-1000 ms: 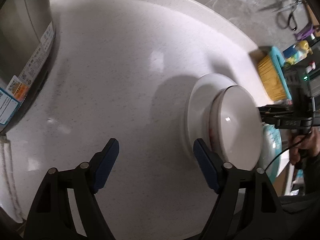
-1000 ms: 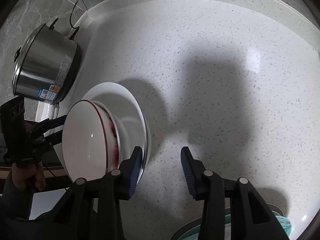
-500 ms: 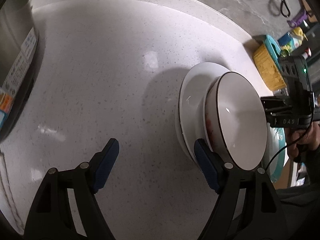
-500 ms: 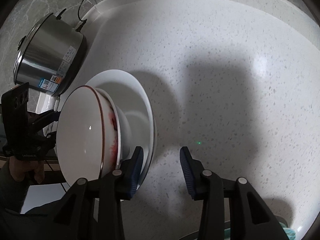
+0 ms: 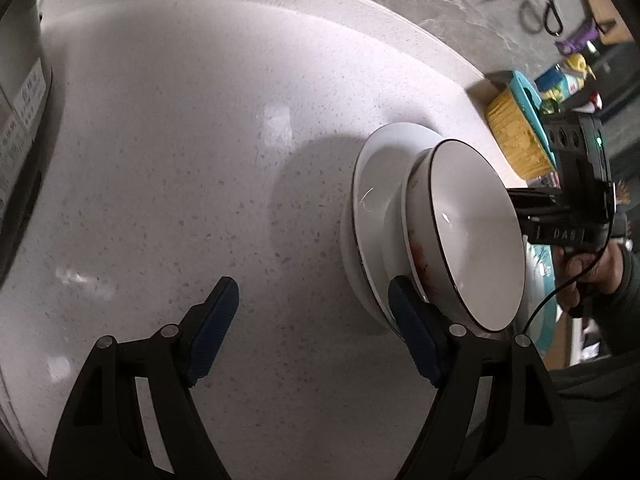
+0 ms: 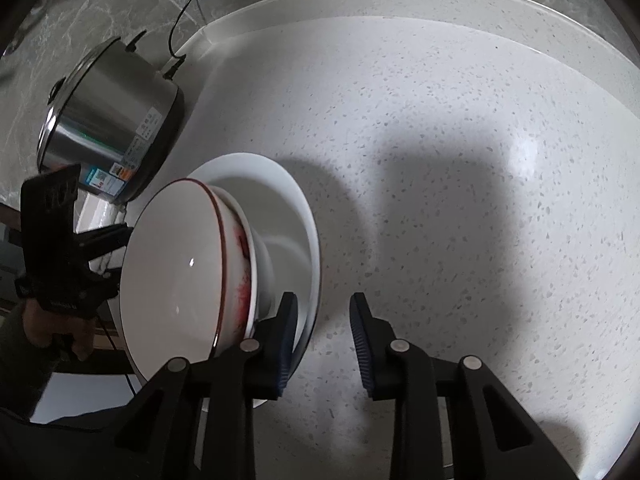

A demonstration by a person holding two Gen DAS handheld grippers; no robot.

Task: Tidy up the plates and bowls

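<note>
A white speckled bench [image 5: 168,168] is filling both wrist views. Near its edge a white plate [image 6: 280,184] is lying flat, and a white bowl [image 6: 180,264] with a dark red rim line and red markings on its outer wall is sitting on it.

In the left wrist view the plate [image 5: 380,184] and bowl [image 5: 476,236] are sitting at about three o'clock. They are sitting closer to the middle of the picture than a second ago, and the steel cooker [image 5: 20,140] at nine o'clock is sliding further out of view. The left gripper [image 5: 312,320] is standing wide open with nothing between its fingers; its right finger [image 5: 412,336] is lying just in front of the stack's near edge, though whether it is touching cannot be told. At the far right the right gripper [image 5: 520,208] is showing against the bowl's far side. Beyond it, at two o'clock, a teal-and-yellow brush [image 5: 516,136] is lying on the bench.

In the right wrist view the stack is sitting at about nine o'clock, with the cooker [image 6: 108,128] behind it at ten o'clock. The right gripper [image 6: 324,316] has just been closing, its fingers standing nearer together than a second ago. Only bare bench is showing between them, so it is grasping nothing. Its left finger [image 6: 286,328] is lying over the plate's near rim. A person's hand [image 6: 52,328] is holding the left gripper [image 6: 116,248] at the left edge.
</note>
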